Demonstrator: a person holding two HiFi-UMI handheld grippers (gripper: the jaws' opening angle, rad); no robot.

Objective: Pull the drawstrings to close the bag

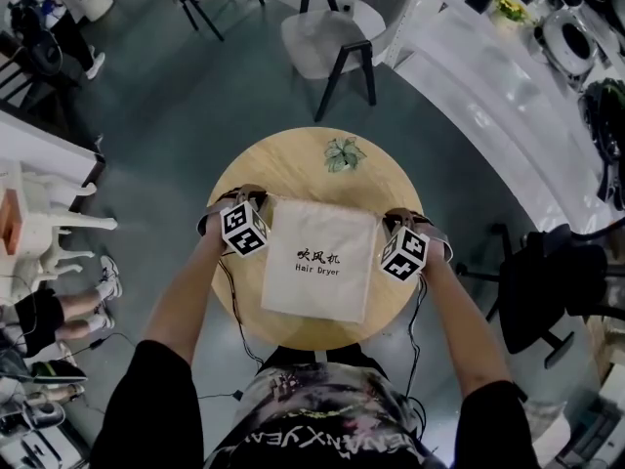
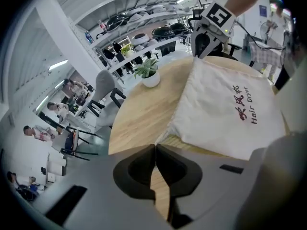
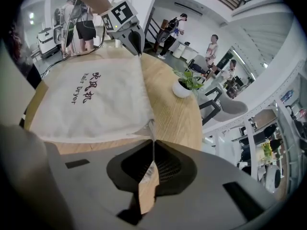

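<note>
The bag (image 1: 322, 262) lies flat on the desk (image 1: 293, 159), where the right gripper (image 3: 152, 143) is clamped on a drawstring (image 3: 151, 131) at one far corner and the left gripper (image 2: 154, 147) is closed at the other, its cord unconfirmed, so equal, level outward pulls should cinch it.

A round wooden table (image 1: 293, 159) stood on a grey floor. A white cloth bag (image 1: 317, 281) lay flat on it, printed with dark characters and the words "Hair Dryer". The bag covered the middle and near part of the top, a little askew, and its near edge stopped just short of the rim. A small green plant (image 1: 344, 153) in a white pot stood near the far edge, apart from the bag. Bare wood showed on both sides of the bag.
</note>
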